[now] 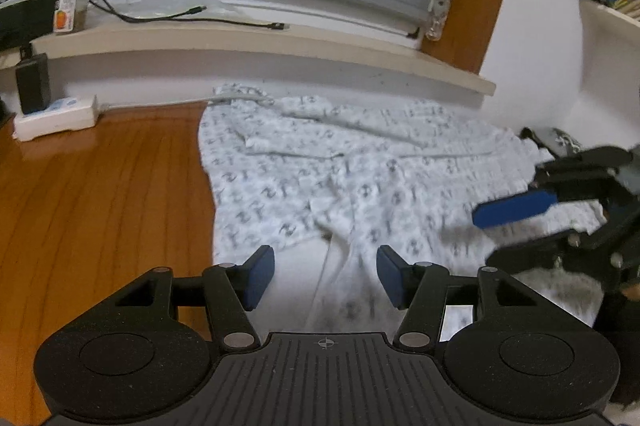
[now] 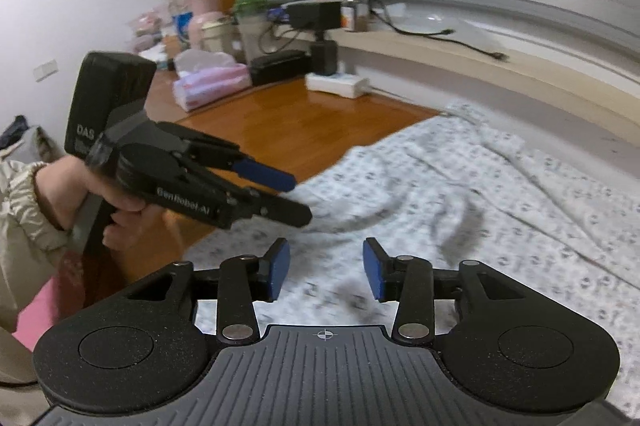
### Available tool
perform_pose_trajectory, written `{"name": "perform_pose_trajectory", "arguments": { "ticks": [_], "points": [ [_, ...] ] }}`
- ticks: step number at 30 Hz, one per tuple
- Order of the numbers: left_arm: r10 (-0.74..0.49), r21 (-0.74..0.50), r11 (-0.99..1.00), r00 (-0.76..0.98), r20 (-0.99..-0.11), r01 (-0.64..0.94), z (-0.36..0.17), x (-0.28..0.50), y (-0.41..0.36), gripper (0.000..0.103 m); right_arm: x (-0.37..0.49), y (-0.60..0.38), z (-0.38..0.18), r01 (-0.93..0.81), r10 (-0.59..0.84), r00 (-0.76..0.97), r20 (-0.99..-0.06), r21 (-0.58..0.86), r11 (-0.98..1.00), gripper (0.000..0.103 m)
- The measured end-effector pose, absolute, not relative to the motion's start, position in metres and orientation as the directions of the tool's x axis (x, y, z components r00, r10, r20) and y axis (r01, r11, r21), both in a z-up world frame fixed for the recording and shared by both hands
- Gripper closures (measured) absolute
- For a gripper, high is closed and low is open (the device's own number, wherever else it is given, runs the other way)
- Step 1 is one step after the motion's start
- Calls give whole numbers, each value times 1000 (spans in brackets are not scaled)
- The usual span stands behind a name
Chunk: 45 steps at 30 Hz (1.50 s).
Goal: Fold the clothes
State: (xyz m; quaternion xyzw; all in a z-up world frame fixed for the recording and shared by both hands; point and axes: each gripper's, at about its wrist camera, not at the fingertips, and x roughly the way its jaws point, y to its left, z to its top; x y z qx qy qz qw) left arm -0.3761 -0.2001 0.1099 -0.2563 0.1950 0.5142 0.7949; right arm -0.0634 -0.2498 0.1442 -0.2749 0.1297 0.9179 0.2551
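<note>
The white cotton garment printed with small grey motifs (image 1: 360,161) lies spread and rumpled on the glossy brown wooden worktop (image 1: 100,185), below the window ledge. The left tongs (image 1: 326,276) stand wide with nothing between them; the right tongs (image 2: 326,270) gape too, over cloth. The risk: pinching one layer only (folds overlap here), so the fold would drag crooked.

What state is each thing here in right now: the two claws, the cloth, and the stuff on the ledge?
left gripper: open, nothing between its pads.
right gripper: open, nothing held.
patterned garment: spread on the wooden floor, partly folded, wrinkled.
black cable: loose on the ledge, end unplugged.
tissue pack: lying on the floor.
</note>
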Motion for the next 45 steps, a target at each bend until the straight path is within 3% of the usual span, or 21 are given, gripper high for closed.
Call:
{"name": "perform_pose_trajectory", "arguments": {
  "ticks": [3,4,6,7,13,15,20,24,26,31,38,45],
  "points": [
    [698,-215,347,404,-591,-913,103,-369,-186,50,-49,-242,138,-576,427,-698,-574,97,-812,59],
    [691,-210,351,404,-599,-912,101,-367,-184,61,-43,-240,136,-590,437,-692,-574,102,-801,59],
    [684,-202,360,405,-607,-911,99,-365,-181,94,-32,-235,133,-612,453,-683,-574,111,-783,59],
    [684,-200,363,406,-605,-910,99,-367,-183,102,-26,-232,133,-622,460,-679,-572,116,-775,59],
    [782,-220,254,334,-527,-942,134,-424,-211,102,2,-225,130,-666,501,-658,-563,124,-736,59],
    [750,-235,258,348,-562,-937,131,-433,-211,99,7,-224,129,-676,513,-649,-562,116,-727,58],
    [753,-187,218,287,-592,-958,119,-428,-217,45,27,-223,124,-711,554,-618,-559,96,-696,57],
    [757,-168,242,294,-583,-956,117,-415,-227,42,61,-224,117,-765,601,-571,-559,94,-638,57],
    [768,-157,255,299,-567,-954,117,-406,-232,34,87,-228,114,-802,640,-529,-557,81,-592,56],
    [782,-131,295,318,-536,-946,119,-380,-233,29,162,-245,107,-908,765,-355,-537,2,-420,50],
    [749,-112,369,366,-553,-923,110,-337,-204,29,262,-256,93,-988,833,-93,-545,-50,-144,49],
    [686,-61,507,445,-575,-860,108,-289,-171,29,292,-245,76,-997,822,-72,-564,17,-76,42]
  ]
}}
